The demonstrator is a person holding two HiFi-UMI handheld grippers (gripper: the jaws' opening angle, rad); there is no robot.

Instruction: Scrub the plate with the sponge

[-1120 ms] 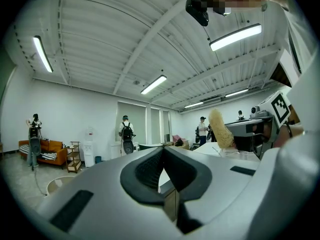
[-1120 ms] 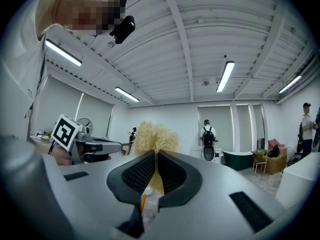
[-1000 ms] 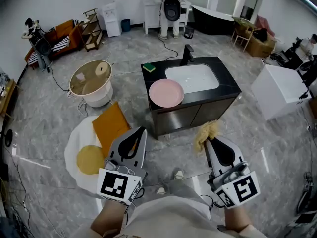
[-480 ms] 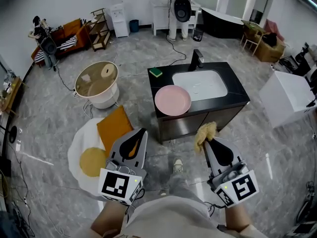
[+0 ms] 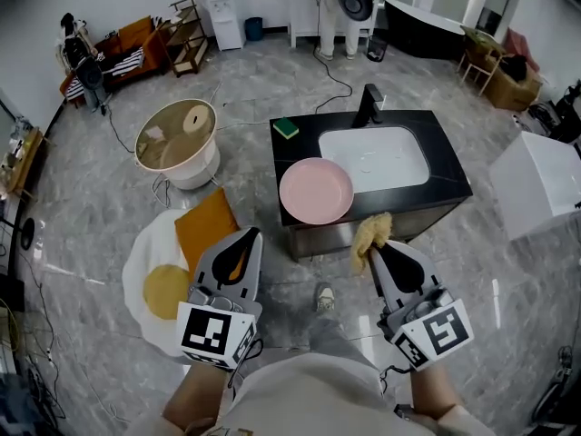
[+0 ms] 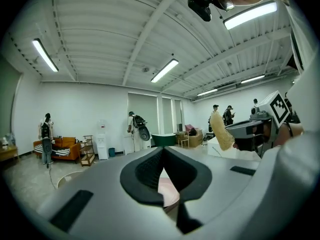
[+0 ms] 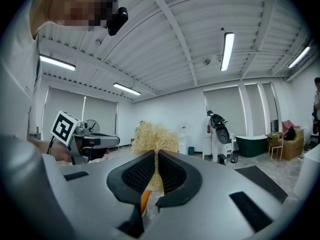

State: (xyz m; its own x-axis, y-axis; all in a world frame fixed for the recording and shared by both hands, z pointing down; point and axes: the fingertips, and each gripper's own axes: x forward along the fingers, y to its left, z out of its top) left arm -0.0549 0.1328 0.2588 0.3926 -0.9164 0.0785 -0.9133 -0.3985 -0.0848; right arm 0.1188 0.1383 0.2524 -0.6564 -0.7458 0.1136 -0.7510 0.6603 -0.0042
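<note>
Jaws of the right gripper (image 7: 156,169) are clamped on a straw-coloured loofah sponge (image 7: 155,136) that sticks out past their tips; those of the left gripper (image 6: 162,174) are pressed together with nothing between them. Both tools hang in the air short of the black counter (image 5: 445,175), well apart from the pink plate (image 5: 316,191), which lies there just left of the white sink basin (image 5: 374,157). A green sponge (image 5: 286,128) sits at the far corner. The scrubber is in hand, but nothing touches the plate: the approach, steadying and all the scrubbing look left to do
</note>
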